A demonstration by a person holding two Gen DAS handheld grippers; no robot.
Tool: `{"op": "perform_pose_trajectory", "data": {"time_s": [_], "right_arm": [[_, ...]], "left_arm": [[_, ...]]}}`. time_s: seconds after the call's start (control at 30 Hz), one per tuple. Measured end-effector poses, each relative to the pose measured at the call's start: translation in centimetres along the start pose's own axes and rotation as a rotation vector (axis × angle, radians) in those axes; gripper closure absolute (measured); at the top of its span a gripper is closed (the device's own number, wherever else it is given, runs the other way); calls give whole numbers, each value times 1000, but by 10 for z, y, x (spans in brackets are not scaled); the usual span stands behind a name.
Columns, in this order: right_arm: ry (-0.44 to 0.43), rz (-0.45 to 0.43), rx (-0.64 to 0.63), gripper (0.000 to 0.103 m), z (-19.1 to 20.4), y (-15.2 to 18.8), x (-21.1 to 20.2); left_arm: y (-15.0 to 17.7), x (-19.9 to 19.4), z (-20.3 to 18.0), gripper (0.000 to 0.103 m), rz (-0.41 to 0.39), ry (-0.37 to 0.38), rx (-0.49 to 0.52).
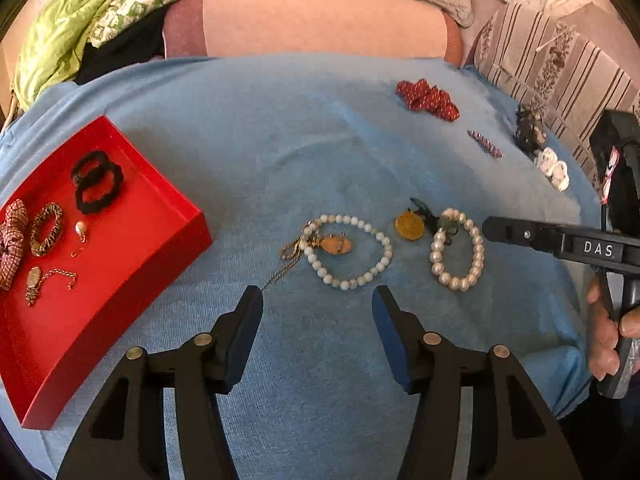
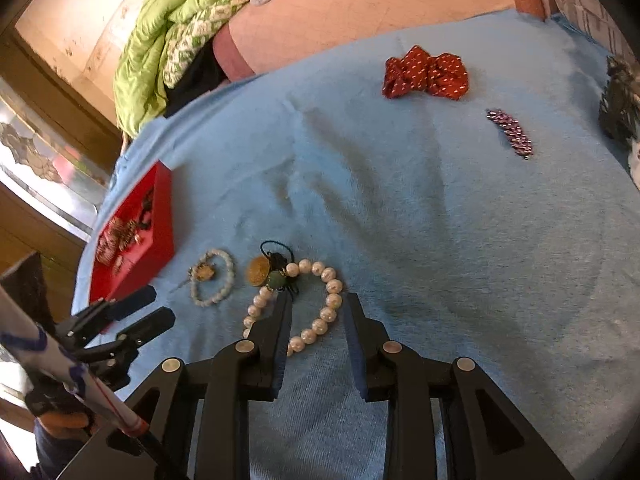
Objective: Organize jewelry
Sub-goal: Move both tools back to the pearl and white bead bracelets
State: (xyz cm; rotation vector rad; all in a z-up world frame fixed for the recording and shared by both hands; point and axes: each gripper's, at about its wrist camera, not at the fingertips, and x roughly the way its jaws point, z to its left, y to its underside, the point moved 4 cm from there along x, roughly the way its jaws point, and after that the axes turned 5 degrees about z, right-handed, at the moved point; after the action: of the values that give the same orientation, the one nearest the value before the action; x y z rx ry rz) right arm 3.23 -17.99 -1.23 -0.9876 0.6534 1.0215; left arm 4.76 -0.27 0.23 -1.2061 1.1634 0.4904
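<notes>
Large pearl bracelet [image 2: 304, 308] lies flat on the blue cloth [image 2: 440, 240], its oval running toward the dark knot and gold pendant [image 2: 257, 271]. Right gripper [image 2: 316, 300] straddles its near-right strand, jaws apart, not pinching. Left gripper [image 1: 318, 294], jaws apart and empty, sits just short of the small bead bracelet [image 1: 348, 252]; red tray [image 1: 168, 240] lies to its left.

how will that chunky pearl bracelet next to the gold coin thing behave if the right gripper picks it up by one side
The pearl bracelet is separate round beads in a loop, so it will probably sag and swing rather than hold its ring shape. The glossy beads look slippery and could roll out from between flat pads. Its dark cord lies over the gold pendant, which might drag along. The right gripper straddles one side, jaws open.
</notes>
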Motion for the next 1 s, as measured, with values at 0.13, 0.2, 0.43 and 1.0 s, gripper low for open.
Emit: {"op": "perform_pose_trajectory", "data": {"time_s": [0.13,0.2,0.43,1.0], "right_arm": [[37,12,-7,74,2,-1,6],[49,26,-4,75,2,-1,11],[152,27,-108,75,16,-1,24],[21,-264,-9,93,2,-20,-51]], "left_arm": [[1,-1,5,47,-5,-22,2],[0,-2,10,47,-14,-29,-7],[-3,-1,15,47,-16,-37,-5],[-29,24,-12,63,-53,-2,110]]}}
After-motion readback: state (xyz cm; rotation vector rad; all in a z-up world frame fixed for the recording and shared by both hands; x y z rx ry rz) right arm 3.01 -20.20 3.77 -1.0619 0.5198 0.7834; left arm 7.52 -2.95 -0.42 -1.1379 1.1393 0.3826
